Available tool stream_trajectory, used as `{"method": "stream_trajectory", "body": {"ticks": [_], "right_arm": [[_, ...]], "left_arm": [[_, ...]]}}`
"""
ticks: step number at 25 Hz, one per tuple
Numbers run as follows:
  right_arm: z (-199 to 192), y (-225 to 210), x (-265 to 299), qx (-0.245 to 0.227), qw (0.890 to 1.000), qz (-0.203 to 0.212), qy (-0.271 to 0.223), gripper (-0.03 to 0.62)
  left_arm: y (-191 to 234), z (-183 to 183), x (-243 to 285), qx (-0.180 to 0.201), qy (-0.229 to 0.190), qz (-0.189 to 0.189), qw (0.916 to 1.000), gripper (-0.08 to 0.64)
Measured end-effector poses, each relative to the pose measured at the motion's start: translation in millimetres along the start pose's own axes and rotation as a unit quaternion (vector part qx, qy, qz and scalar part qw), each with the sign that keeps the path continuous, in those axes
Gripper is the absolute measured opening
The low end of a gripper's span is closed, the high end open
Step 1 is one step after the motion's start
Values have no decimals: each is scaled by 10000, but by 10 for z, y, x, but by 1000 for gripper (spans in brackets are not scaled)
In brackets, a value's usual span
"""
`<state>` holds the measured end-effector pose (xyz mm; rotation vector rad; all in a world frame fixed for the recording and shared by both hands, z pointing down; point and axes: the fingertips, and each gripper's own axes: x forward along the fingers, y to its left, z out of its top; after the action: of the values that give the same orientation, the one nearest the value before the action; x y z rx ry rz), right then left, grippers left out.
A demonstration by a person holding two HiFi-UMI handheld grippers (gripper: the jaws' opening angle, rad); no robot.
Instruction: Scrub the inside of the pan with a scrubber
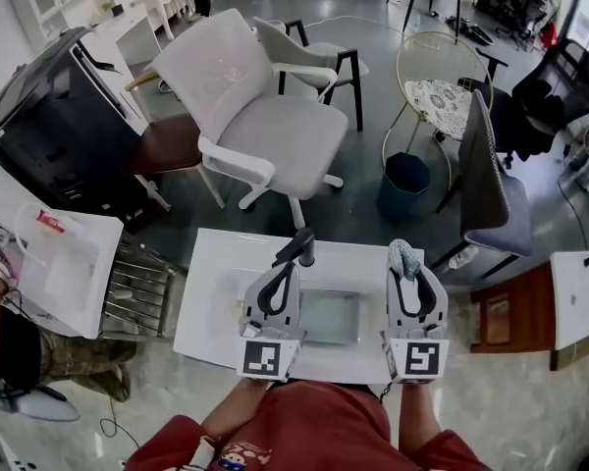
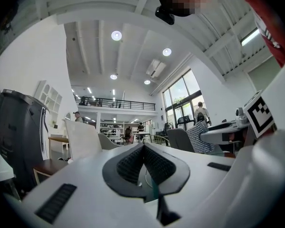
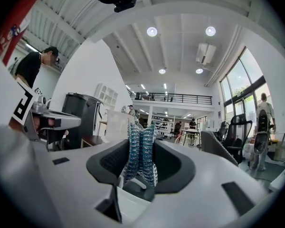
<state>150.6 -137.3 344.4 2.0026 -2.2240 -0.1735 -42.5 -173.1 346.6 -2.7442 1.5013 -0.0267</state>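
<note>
We log: right gripper [image 1: 404,265] clamped on blue mesh scrubber [image 3: 140,146], long axis toward tabletop's [image 1: 211,302] far edge; left gripper [image 2: 143,152] closed, empty; pan [image 1: 329,318] by near edge.

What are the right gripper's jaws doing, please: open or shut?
Shut on the scrubber: the right gripper's pads squeeze its blue mesh from both sides.

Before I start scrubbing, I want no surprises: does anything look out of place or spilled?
Nothing stands out. The pan lies flat on the white table with no spill around it; the right gripper is shut on the scrubber, the left gripper shut.
</note>
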Motion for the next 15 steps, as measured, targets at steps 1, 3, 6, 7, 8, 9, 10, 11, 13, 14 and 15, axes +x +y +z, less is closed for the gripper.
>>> {"method": "stream_trajectory", "body": {"ticks": [1, 3, 6, 7, 8, 9, 10, 11, 13, 14, 15], "right_arm": [[-56, 35, 4, -15, 9999, 94, 119, 169], [-151, 98, 9, -35, 9993, 227, 286, 169], [-349, 186, 34, -108, 9973, 435, 585, 169], [-467, 225, 26, -139, 9952, 556, 796, 169], [-603, 269, 4, -189, 9920, 700, 1035, 169], [-734, 321, -20, -240, 9881, 858, 1257, 170], [-855, 384, -38, -280, 9838, 1023, 1443, 169], [-965, 456, -46, -320, 9797, 1192, 1581, 169], [-1171, 606, -41, -477, 9717, 1537, 1729, 169], [-1283, 679, -44, -581, 9668, 1703, 1813, 169], [-1405, 750, -54, -690, 9607, 1861, 1940, 169]], "left_arm": [[-10, -61, -21, 3, 91, 24, 10000, 14], [-32, -179, -61, -3, 250, 46, 9997, 14], [-45, -319, -77, -22, 377, 49, 9993, 14], [-53, -363, -78, -27, 408, 46, 9992, 14], [-65, -415, -88, -43, 455, 53, 9989, 14], [-76, -474, -104, -75, 523, 75, 9986, 14], [-77, -530, -120, -115, 595, 107, 9981, 14], [-70, -579, -133, -144, 658, 134, 9976, 14], [-55, -658, -145, -149, 755, 151, 9969, 14], [-53, -692, -150, -142, 793, 151, 9966, 14], [-52, -725, -155, -141, 825, 154, 9964, 14]]}}
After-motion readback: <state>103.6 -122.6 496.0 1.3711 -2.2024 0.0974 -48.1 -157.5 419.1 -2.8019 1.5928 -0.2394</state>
